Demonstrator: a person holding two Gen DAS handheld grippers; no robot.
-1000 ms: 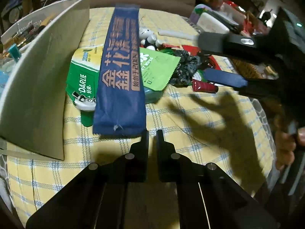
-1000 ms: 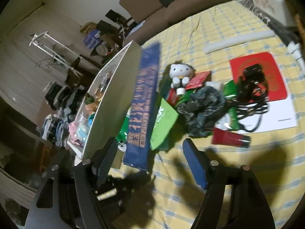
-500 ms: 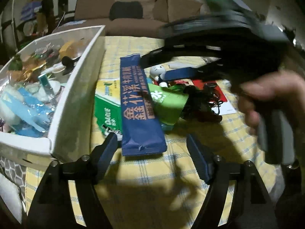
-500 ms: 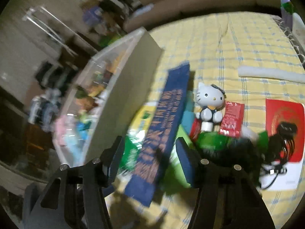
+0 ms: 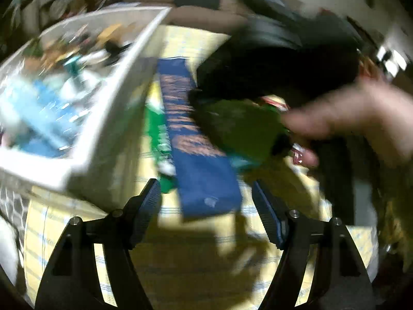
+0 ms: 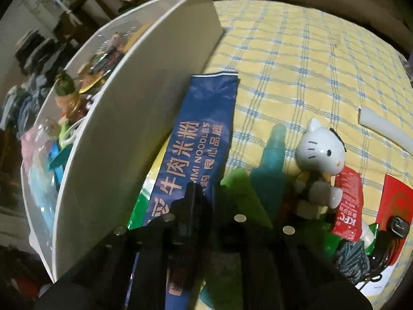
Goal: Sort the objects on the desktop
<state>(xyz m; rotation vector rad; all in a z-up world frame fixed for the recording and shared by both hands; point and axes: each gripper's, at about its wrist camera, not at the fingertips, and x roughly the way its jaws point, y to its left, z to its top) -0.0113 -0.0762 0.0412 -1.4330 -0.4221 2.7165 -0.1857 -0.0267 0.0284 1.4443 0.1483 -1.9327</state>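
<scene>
A long blue noodle packet [image 5: 196, 155] lies on the yellow checked tablecloth [image 6: 296, 64], its left edge against the wall of a white bin [image 6: 144, 90]. The near end of the packet sits between the fingers of my left gripper [image 5: 206, 206]. Those jaws are closing and the pads stand clear of the packet on both sides. My right gripper [image 6: 204, 193], held by a hand [image 5: 348, 118], comes down on the middle of the blue packet [image 6: 204, 129]. Its jaws are together on the packet's right part. The pinch itself is dark.
The white bin [image 5: 116, 103] holds several small items. Right of the packet lie a green cloth [image 6: 242, 193], a teal bottle [image 6: 271, 168], a white cat figure [image 6: 320, 152], a red sachet [image 6: 347, 201], a red card [image 6: 395, 201] and a black cable [image 6: 395, 227].
The right gripper swung left over the blue packet and its wide jaws came together. The left gripper went from shut to open around the packet's near end.
</scene>
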